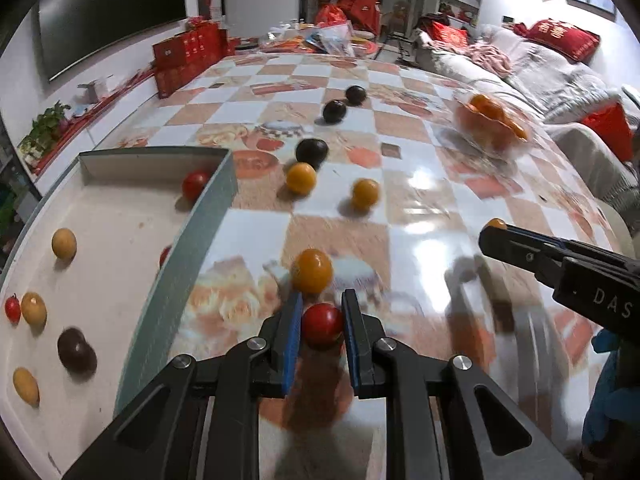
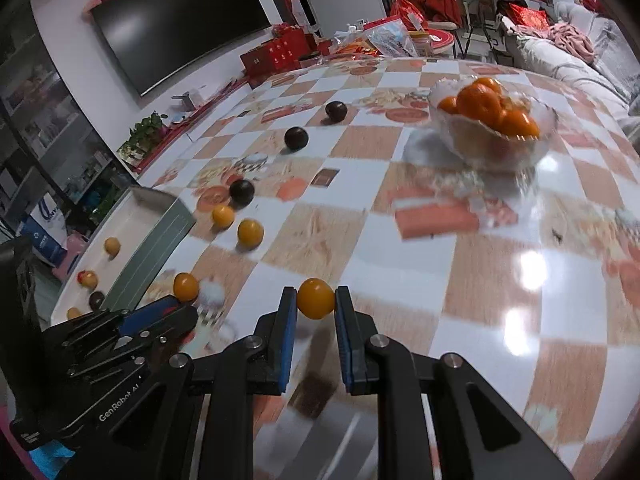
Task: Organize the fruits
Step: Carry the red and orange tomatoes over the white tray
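The left gripper (image 1: 322, 322) is pinching a small red tomato (image 1: 322, 323) between its blue pads, just off the long side wall of the shallow tray (image 1: 188, 240) that is sitting at the table's left edge. The right gripper (image 2: 316, 300) is clamping a yellow-orange tomato (image 2: 315, 298) at its fingertips, out over the checkered table (image 2: 400, 240) toward its near edge; in the left wrist view this gripper is reaching in from the right side with only a sliver of the yellow fruit showing at its tip. Another orange tomato (image 1: 312, 271) is lying on the table just beyond the left gripper's fingertips, close beside the tray wall. Inside the tray, several small fruits are resting apart from one another: a pale yellow one (image 1: 64, 243), a dark purple one (image 1: 76, 350) and a red one (image 1: 195, 185) near the tray's far corner. Farther out on the table, two more orange tomatoes (image 1: 301, 178) and three dark purple fruits (image 1: 311, 152) are lying scattered toward the middle. A glass bowl (image 2: 494, 136) heaped with oranges is standing toward the table's far right side.
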A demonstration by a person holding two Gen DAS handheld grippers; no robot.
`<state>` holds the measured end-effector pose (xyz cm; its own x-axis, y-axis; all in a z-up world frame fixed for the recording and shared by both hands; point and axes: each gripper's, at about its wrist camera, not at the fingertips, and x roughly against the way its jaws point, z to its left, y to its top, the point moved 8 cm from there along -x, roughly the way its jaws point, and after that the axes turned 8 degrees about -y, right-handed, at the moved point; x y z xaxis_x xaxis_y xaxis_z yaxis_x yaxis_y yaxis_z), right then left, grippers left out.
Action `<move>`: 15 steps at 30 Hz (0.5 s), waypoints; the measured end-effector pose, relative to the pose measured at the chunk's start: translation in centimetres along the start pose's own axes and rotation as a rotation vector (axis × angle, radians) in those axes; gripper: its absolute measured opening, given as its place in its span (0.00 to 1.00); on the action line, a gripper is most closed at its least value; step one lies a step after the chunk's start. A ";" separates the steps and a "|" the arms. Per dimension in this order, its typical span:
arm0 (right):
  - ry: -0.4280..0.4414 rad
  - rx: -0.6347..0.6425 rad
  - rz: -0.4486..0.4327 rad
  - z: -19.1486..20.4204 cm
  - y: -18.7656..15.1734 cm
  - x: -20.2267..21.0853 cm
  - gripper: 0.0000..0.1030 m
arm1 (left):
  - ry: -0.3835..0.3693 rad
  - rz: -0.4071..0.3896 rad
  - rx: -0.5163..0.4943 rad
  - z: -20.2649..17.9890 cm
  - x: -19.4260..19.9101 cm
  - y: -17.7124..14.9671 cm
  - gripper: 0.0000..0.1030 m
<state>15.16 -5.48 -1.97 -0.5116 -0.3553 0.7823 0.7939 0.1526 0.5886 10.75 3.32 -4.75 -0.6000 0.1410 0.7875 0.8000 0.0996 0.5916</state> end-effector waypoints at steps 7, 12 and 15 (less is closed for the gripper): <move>-0.017 -0.017 -0.008 -0.1 -2.1 2.1 0.20 | -0.050 0.012 -0.035 -0.8 1.3 -1.9 0.21; -0.027 -0.033 -0.009 0.0 -3.2 2.8 0.20 | -0.075 0.015 -0.042 -1.1 2.3 -2.6 0.21; -0.034 -0.040 -0.002 0.2 -4.2 3.3 0.20 | -0.093 0.002 -0.054 -1.4 3.3 -2.8 0.21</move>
<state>10.06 -7.08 -1.82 -0.5238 -0.3241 0.7877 0.8047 0.1150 0.5824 6.53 2.16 -3.60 -0.5934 0.2323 0.7707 0.7982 0.0464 0.6006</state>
